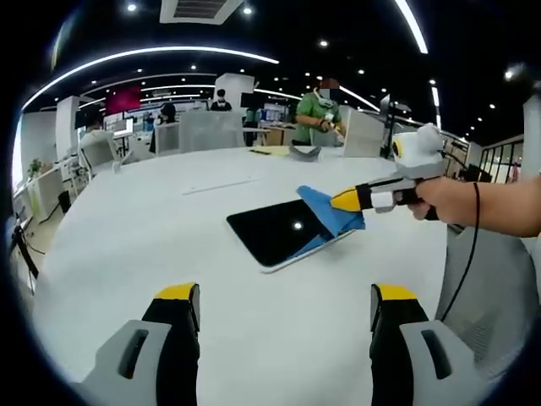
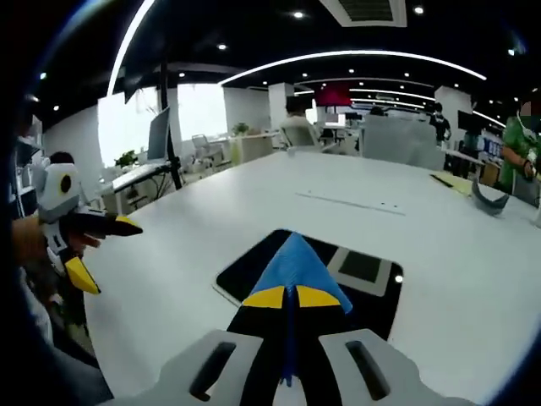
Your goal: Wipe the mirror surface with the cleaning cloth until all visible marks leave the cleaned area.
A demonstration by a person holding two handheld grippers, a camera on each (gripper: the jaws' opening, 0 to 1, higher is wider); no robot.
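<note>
Mirror (image 1: pixel 279 230), flat on white surface (image 1: pixel 169 237). Right tongs (image 2: pixel 292 298) clamped on blue cloth (image 2: pixel 292 258), resting over mirror's edge. Left tongs (image 1: pixel 283 300) apart, empty, above surface.

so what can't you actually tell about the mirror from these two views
- Marks on the mirror: too small and dark in the left gripper view.
- Mirror's near part in the right gripper view: hidden by the blue cleaning cloth and right gripper.
- Mirror's far edge, left gripper view: under the cloth.
</note>
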